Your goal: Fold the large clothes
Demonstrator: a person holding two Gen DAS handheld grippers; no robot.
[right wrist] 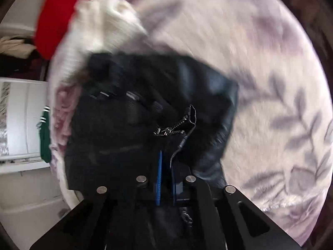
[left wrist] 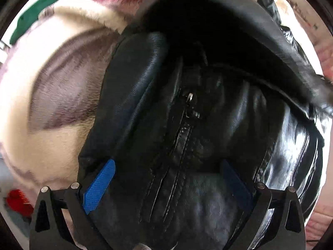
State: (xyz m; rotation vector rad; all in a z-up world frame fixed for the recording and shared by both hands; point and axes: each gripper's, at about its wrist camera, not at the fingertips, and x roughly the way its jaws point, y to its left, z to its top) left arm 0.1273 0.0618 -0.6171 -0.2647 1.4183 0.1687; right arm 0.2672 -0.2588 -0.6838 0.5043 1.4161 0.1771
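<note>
A black leather jacket (left wrist: 187,108) with a front zipper fills the left wrist view, lying on a pale fleece blanket (left wrist: 52,79). My left gripper (left wrist: 168,166) is open, its blue pads (left wrist: 100,185) spread wide either side of the jacket's zipper seam, close over the leather. In the right wrist view the same jacket (right wrist: 129,125) hangs bunched and blurred over the blanket (right wrist: 270,83). My right gripper (right wrist: 166,162) is shut on the jacket's edge beside the zipper, the blue pads (right wrist: 159,177) pinching the black fabric.
A red garment (right wrist: 54,20) and a cream knit (right wrist: 100,25) lie at the blanket's far side. A green garment (right wrist: 44,137) hangs by white furniture (right wrist: 22,114) on the left. Green cloth (left wrist: 39,10) and a red item (left wrist: 17,200) edge the left wrist view.
</note>
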